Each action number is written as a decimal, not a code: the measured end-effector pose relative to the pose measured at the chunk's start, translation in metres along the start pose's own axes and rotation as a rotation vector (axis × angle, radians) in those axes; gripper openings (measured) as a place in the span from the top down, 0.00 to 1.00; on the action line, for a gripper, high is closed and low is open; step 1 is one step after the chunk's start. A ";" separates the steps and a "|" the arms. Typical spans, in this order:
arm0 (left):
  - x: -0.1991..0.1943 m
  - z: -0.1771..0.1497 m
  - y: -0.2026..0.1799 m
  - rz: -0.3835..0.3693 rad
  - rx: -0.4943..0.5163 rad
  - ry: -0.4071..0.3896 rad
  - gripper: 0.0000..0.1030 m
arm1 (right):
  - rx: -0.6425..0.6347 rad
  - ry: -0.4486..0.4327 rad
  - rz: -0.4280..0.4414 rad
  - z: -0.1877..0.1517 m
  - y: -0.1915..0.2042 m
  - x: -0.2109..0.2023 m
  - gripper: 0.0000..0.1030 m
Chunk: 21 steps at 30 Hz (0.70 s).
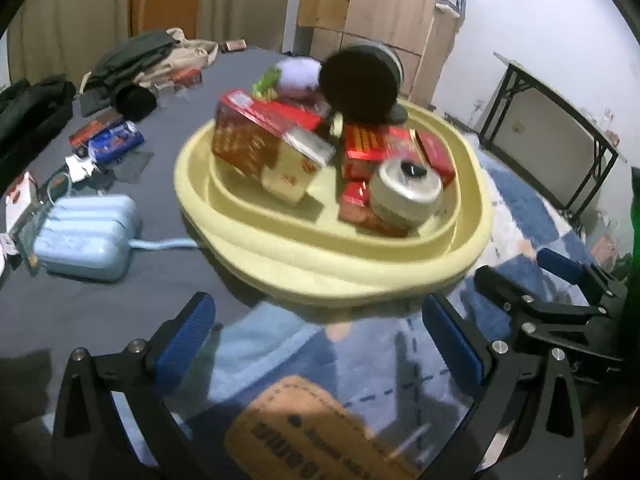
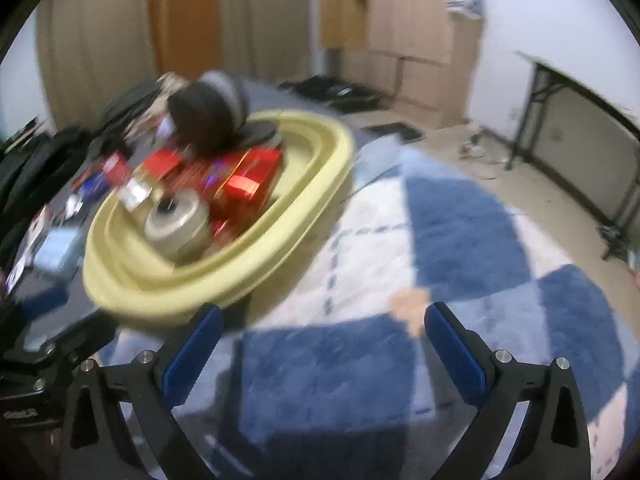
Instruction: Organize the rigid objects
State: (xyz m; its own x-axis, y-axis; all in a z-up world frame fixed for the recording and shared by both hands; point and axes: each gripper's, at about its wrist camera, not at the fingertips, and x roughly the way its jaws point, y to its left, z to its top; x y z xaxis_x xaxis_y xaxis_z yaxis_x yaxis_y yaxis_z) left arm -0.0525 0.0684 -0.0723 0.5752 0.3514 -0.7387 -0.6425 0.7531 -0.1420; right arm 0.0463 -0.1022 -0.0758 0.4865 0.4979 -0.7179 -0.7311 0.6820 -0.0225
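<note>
A pale yellow basin (image 1: 304, 264) sits at the near edge of a dark glass table (image 1: 120, 300). It holds red boxes (image 1: 264, 128), a round silver tin (image 1: 404, 192) and a black furry object (image 1: 360, 88). My left gripper (image 1: 320, 320) is open and empty just in front of the basin. My right gripper (image 2: 324, 336) is open and empty, to the right of the basin (image 2: 224, 280) and over the rug; it also shows in the left wrist view (image 1: 560, 276). The right wrist view is blurred.
A light blue case (image 1: 88, 236), a blue packet (image 1: 116, 140), small boxes and dark clothes (image 1: 132, 60) lie on the table's left. A blue-and-white rug (image 2: 460, 240) covers the floor. A black-framed folding table (image 2: 580, 120) leans on the right wall. Wooden cabinets (image 1: 380, 8) stand behind.
</note>
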 end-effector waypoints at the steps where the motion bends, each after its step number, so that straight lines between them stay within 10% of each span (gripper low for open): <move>1: 0.003 -0.003 0.000 0.002 0.001 0.003 0.00 | -0.020 0.023 0.010 -0.002 0.000 0.006 0.00; 21: 0.035 -0.006 0.005 0.079 -0.002 0.044 0.00 | -0.052 0.085 -0.104 -0.001 0.009 0.032 0.00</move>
State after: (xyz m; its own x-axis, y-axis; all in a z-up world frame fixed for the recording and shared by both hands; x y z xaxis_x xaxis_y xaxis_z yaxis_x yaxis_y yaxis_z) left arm -0.0387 0.0811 -0.1025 0.4998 0.3845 -0.7761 -0.6858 0.7230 -0.0835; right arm 0.0549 -0.0803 -0.1000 0.5206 0.3771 -0.7660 -0.7033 0.6981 -0.1343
